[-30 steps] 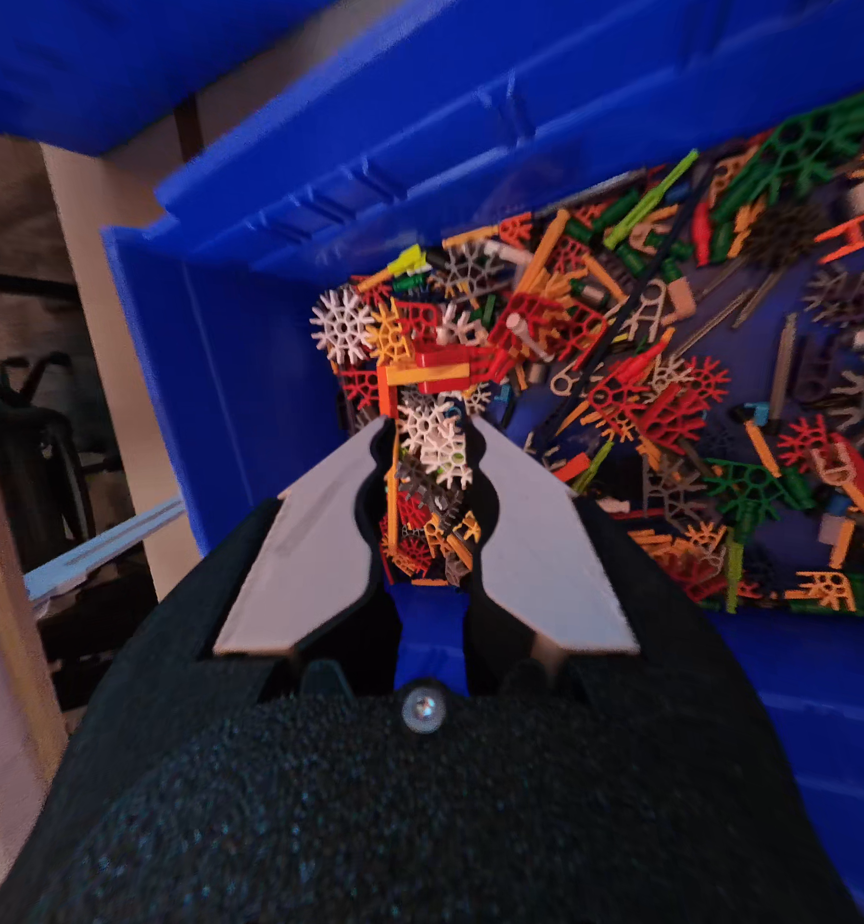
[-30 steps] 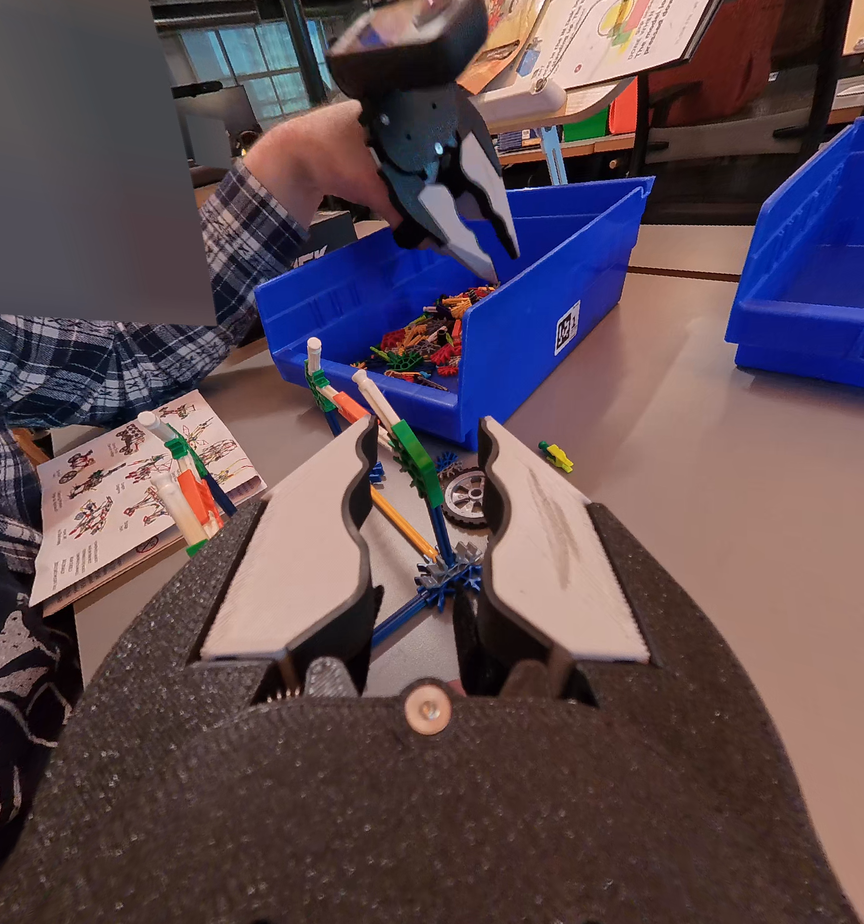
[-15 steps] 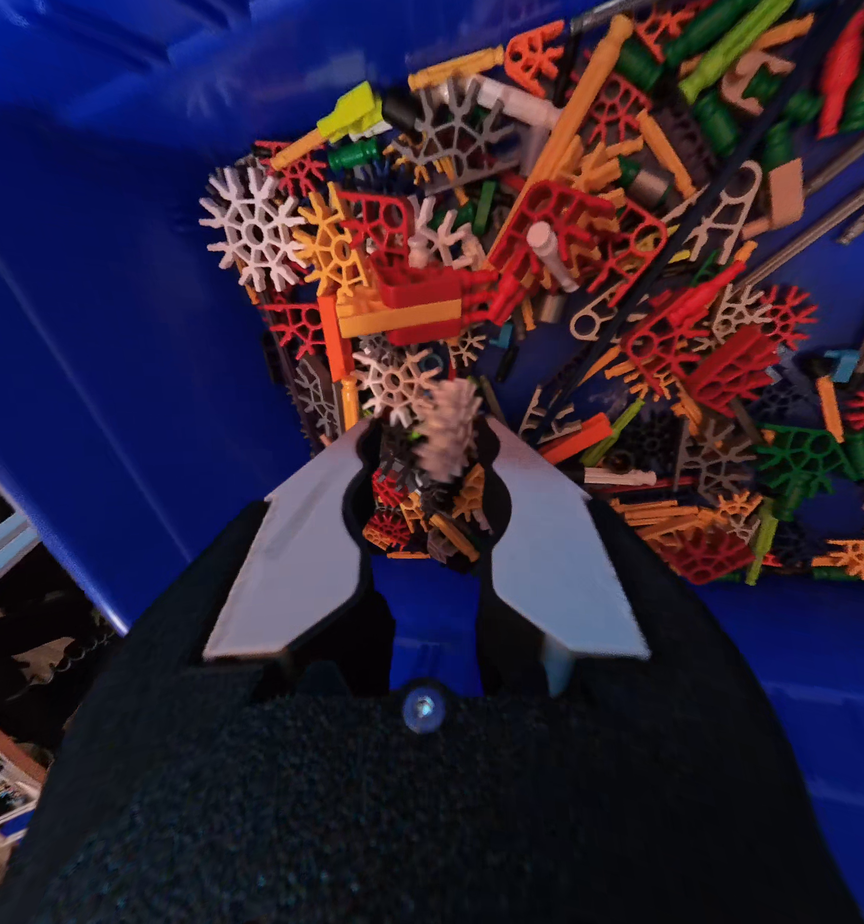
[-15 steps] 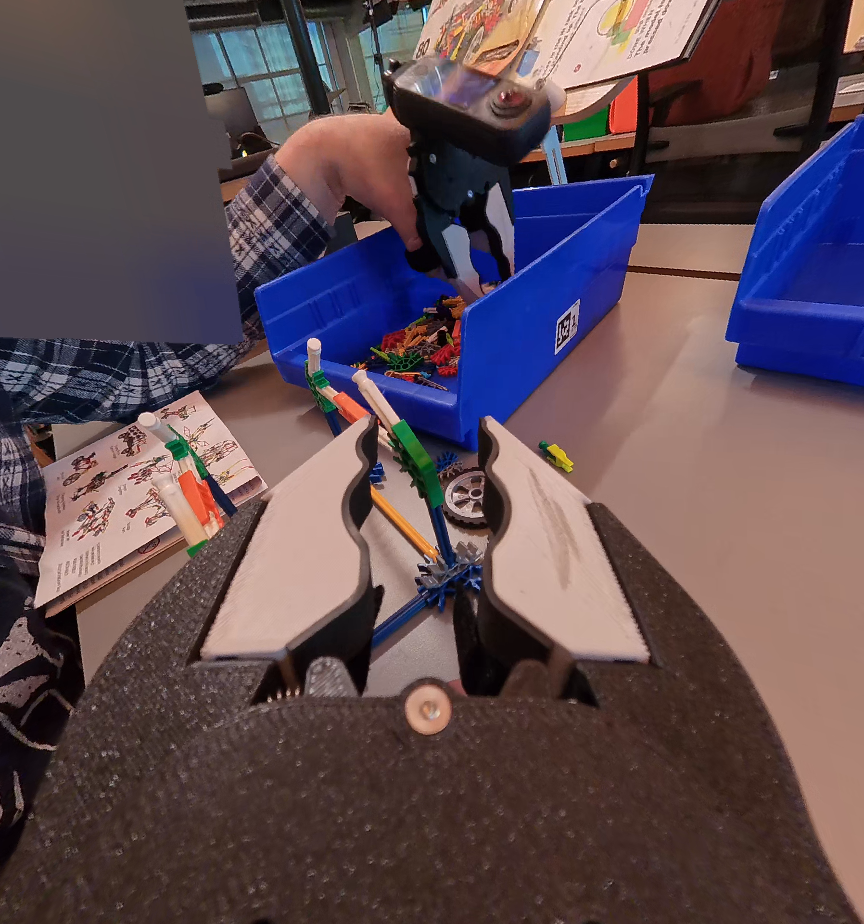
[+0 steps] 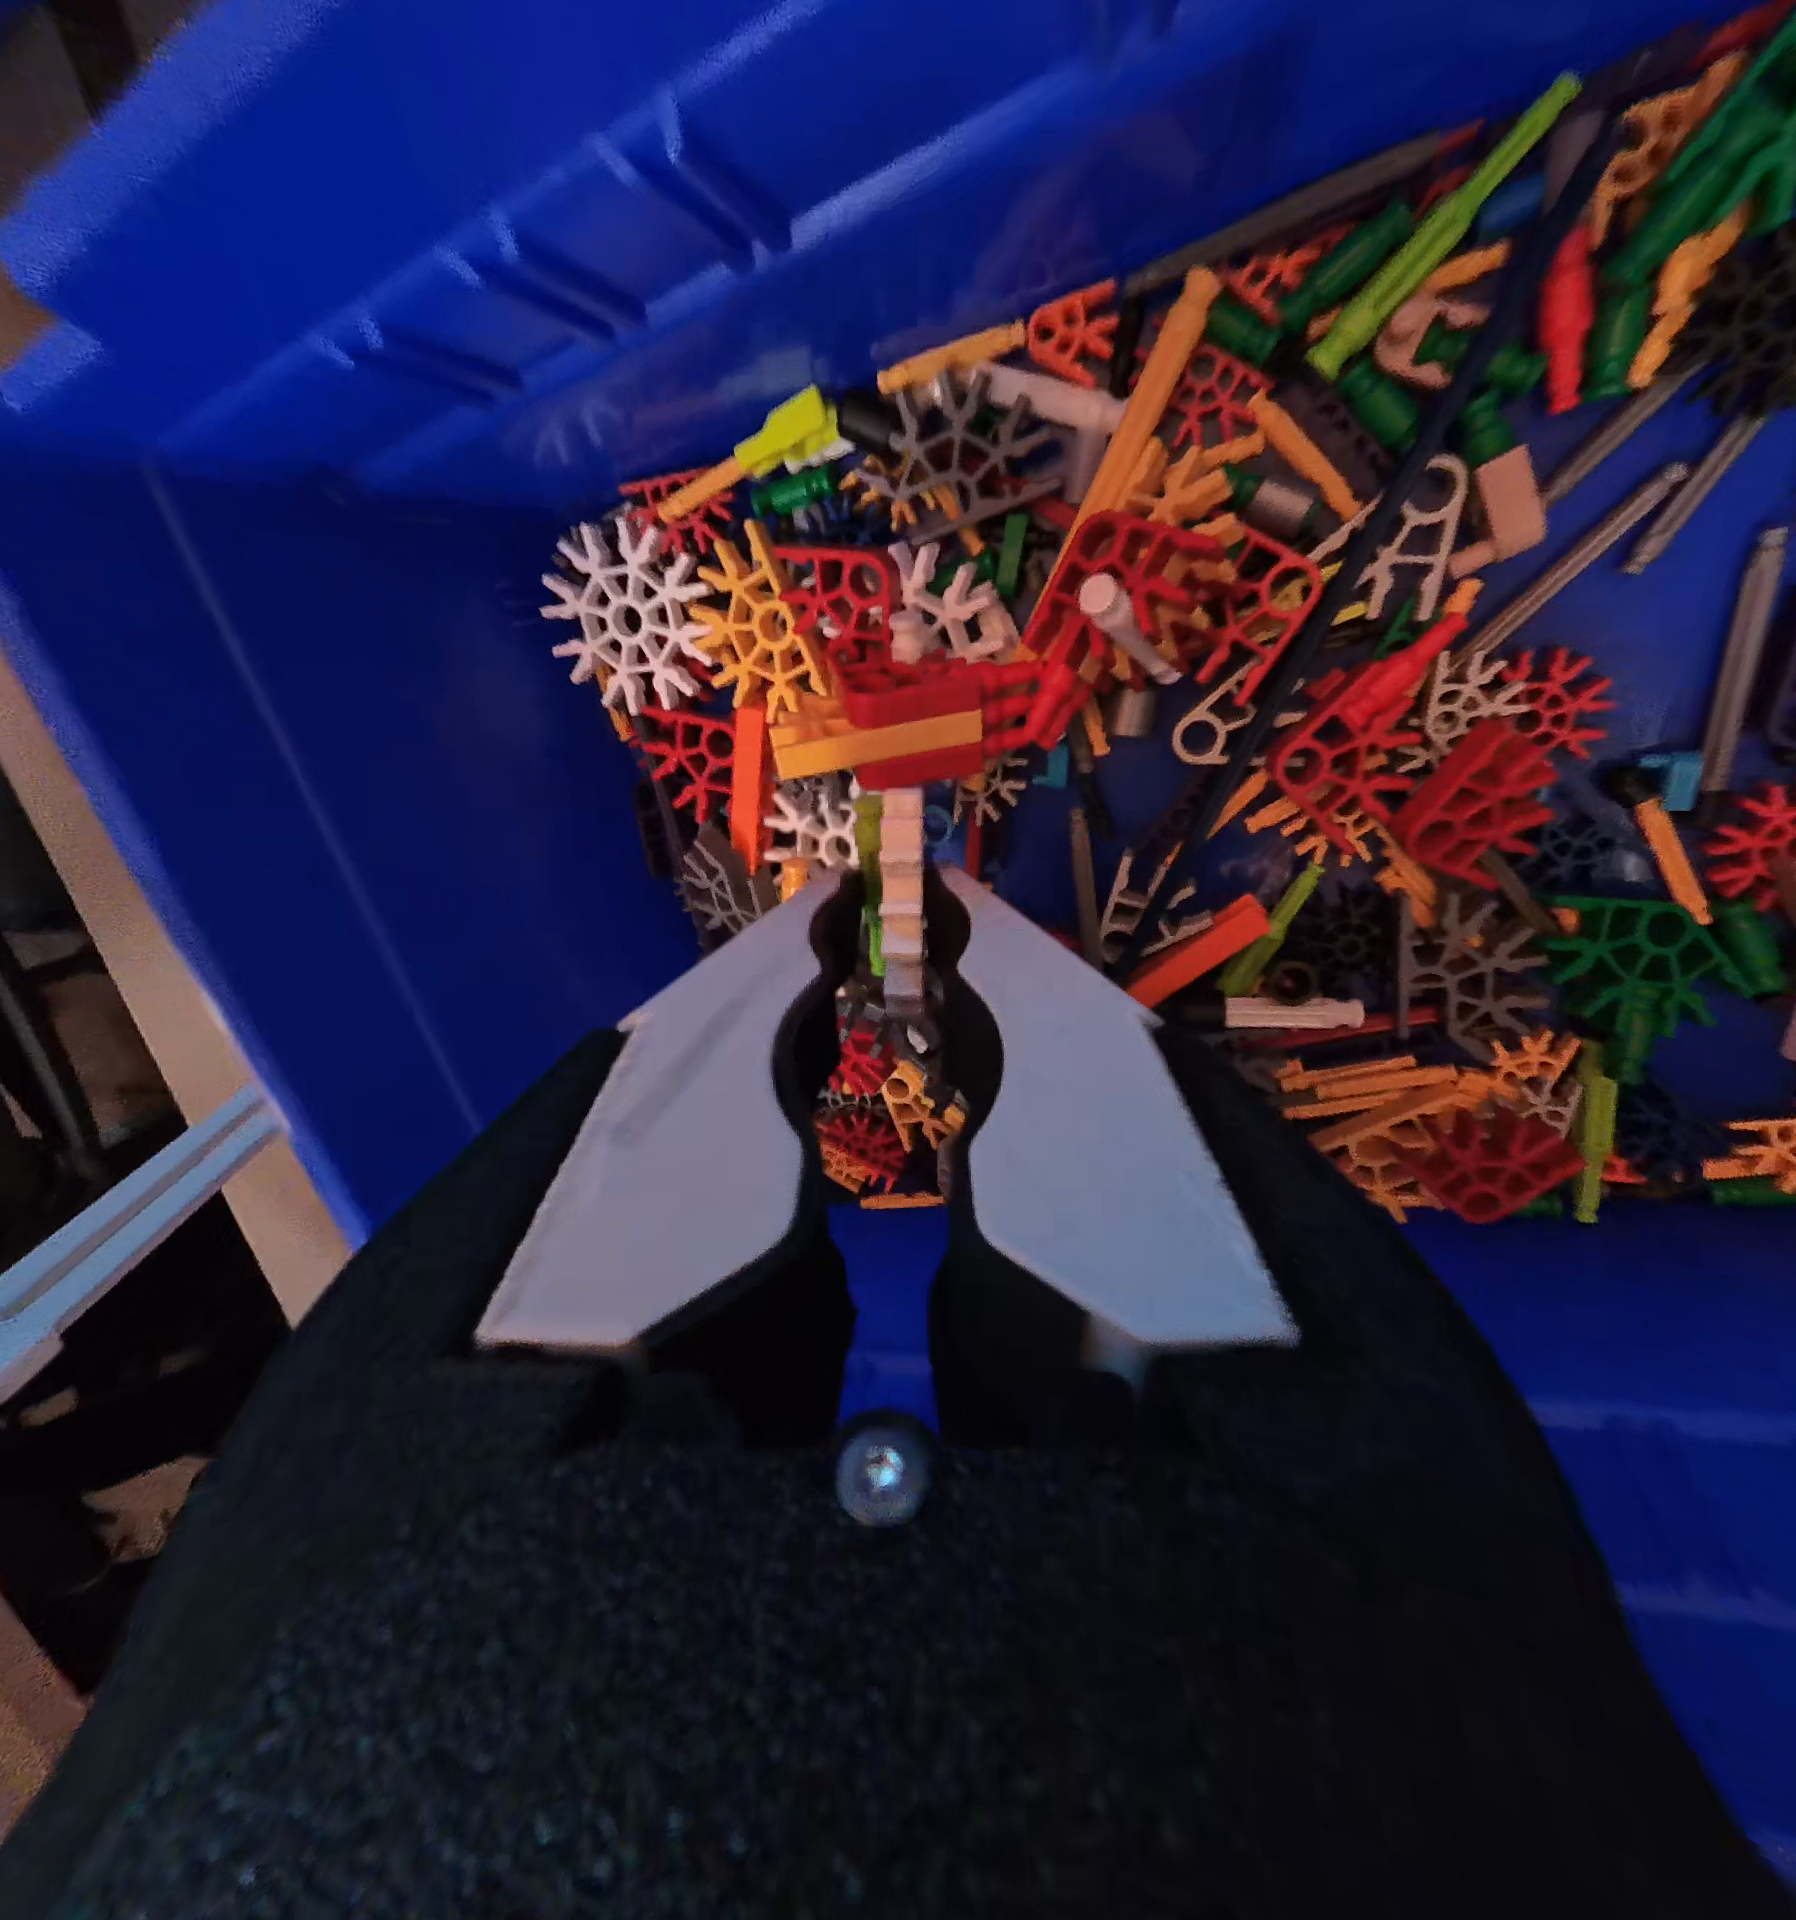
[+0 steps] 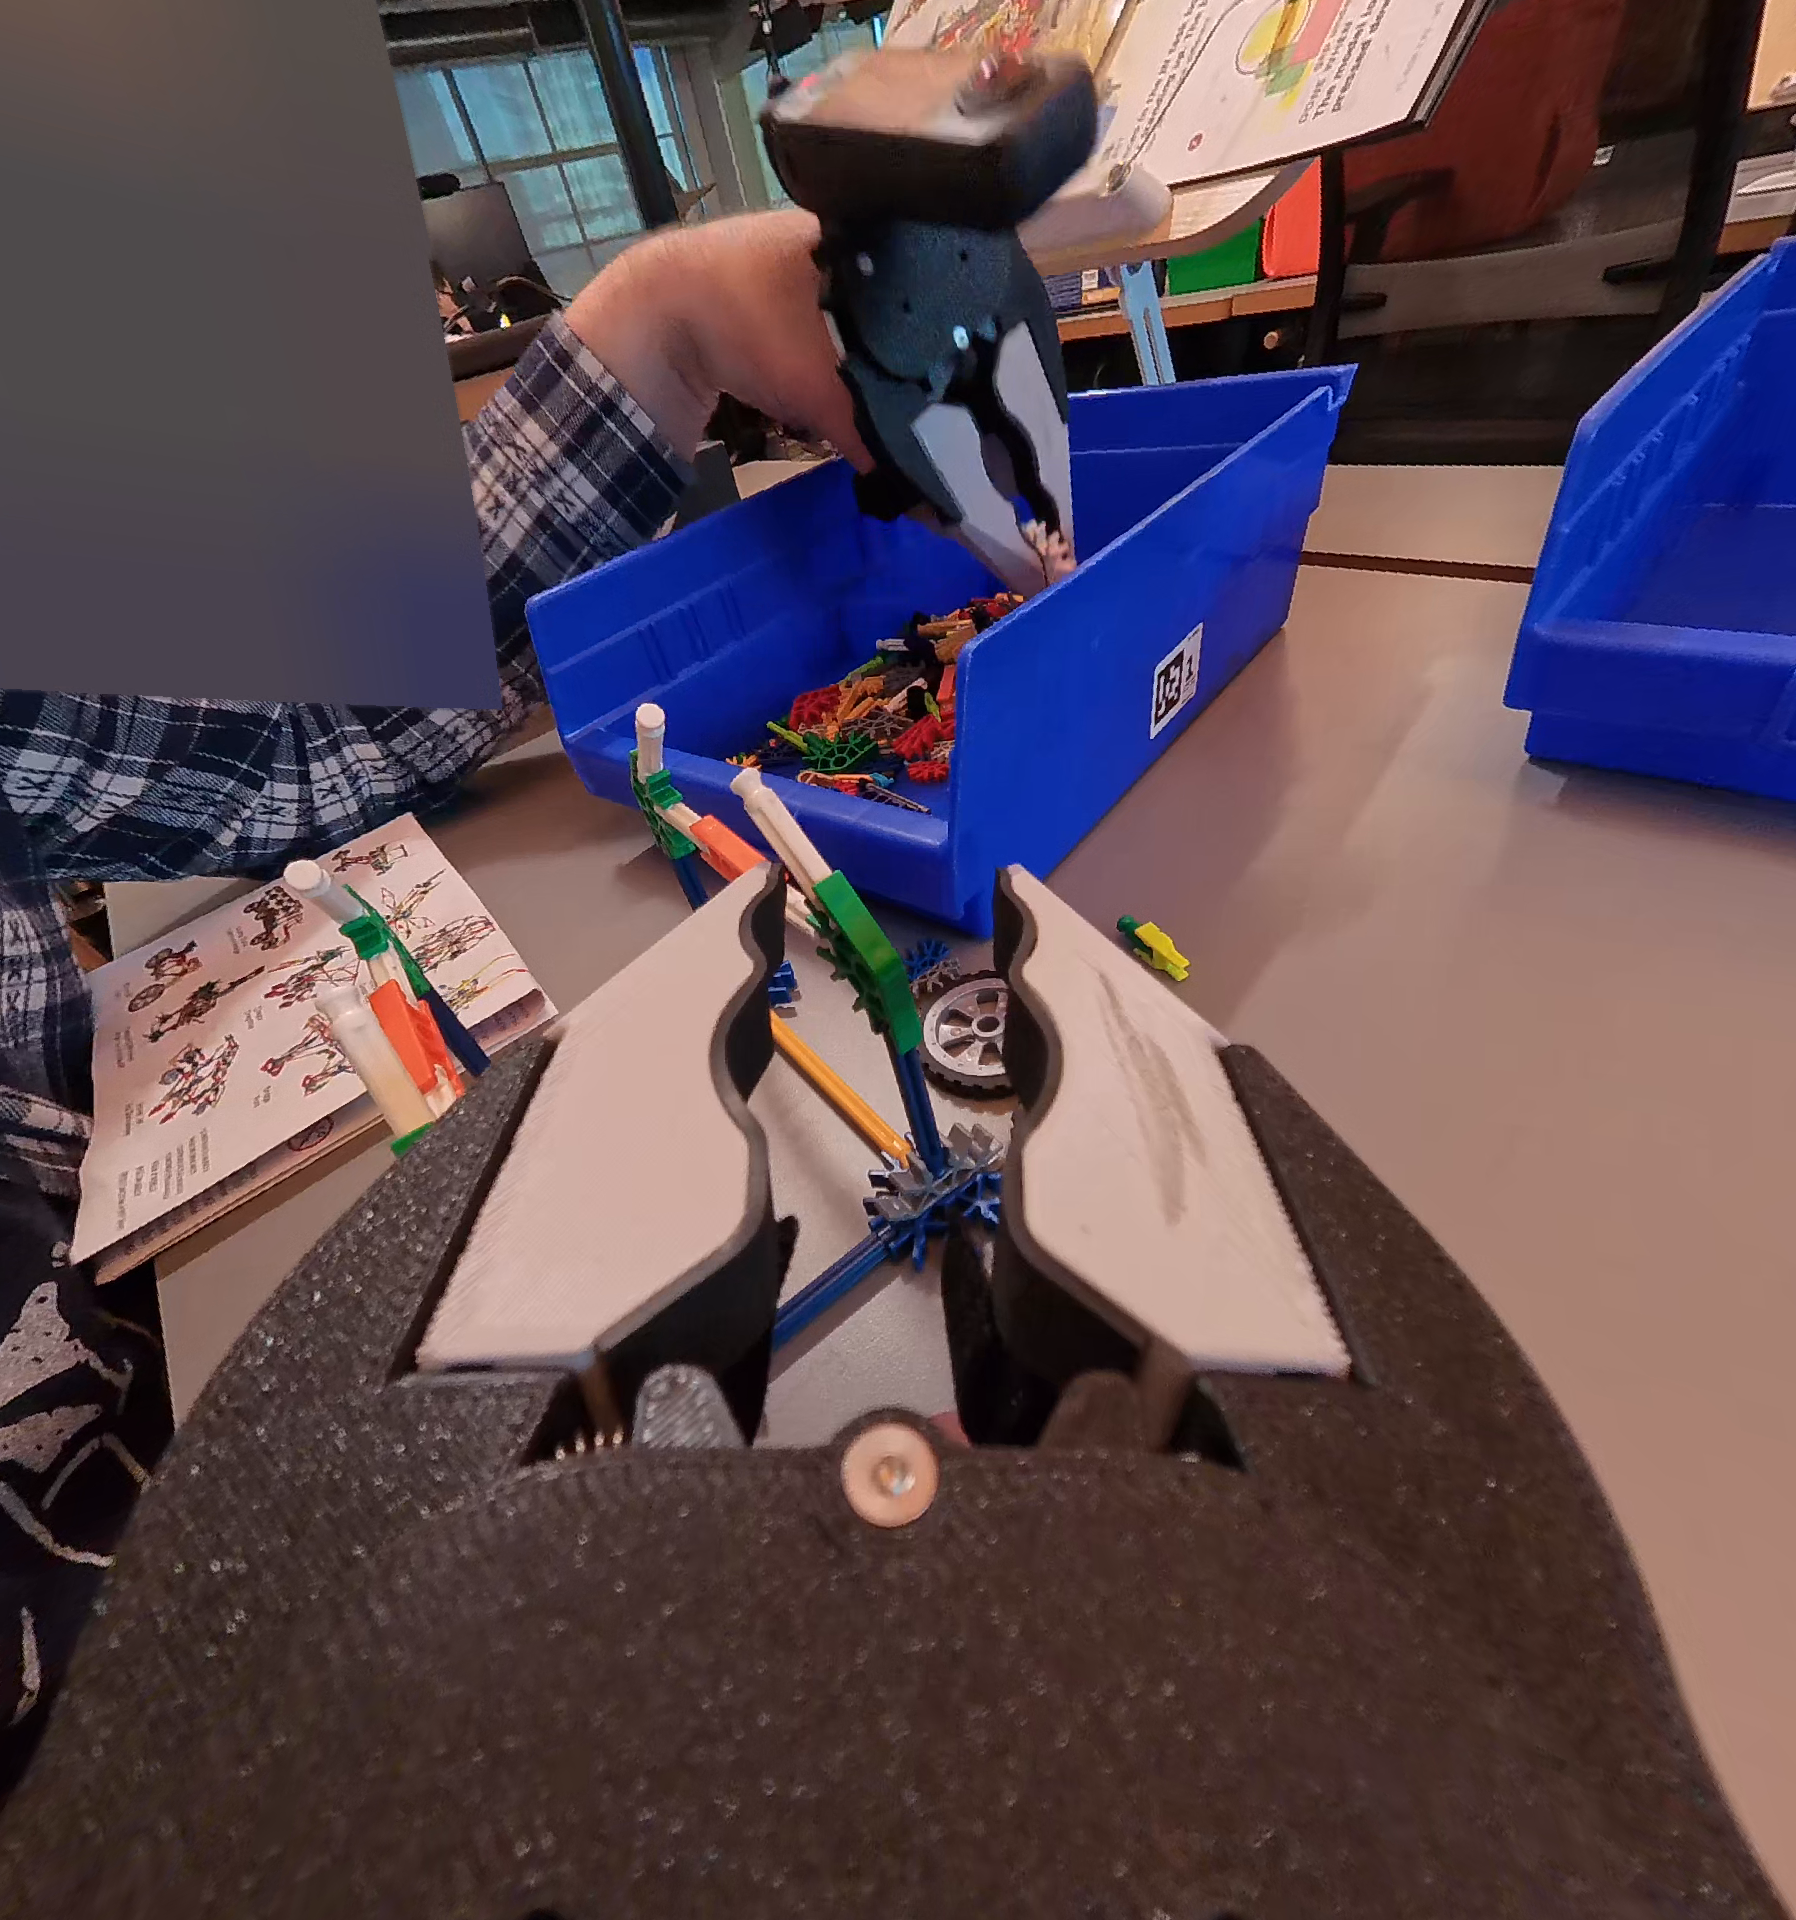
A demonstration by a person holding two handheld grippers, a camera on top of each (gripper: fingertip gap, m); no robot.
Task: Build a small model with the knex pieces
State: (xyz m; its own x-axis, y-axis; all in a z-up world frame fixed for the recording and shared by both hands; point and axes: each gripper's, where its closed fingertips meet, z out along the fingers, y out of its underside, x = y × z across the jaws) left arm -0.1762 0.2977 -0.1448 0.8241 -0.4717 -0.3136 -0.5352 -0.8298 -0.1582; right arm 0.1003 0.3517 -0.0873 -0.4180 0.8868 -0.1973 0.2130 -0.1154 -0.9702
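Left tool point(image 5: 896, 883) risen, nipping white connector point(image 5: 902, 873) edge-on, shape unclear

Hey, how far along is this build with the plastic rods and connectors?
Done: a partial frame stands on the table, between the open right gripper's fingers. In hand: the left gripper is shut on a white snowflake connector, above the pile in the blue bin. Left: that connector is not yet on the frame; a wheel and a yellow-green piece lie loose.
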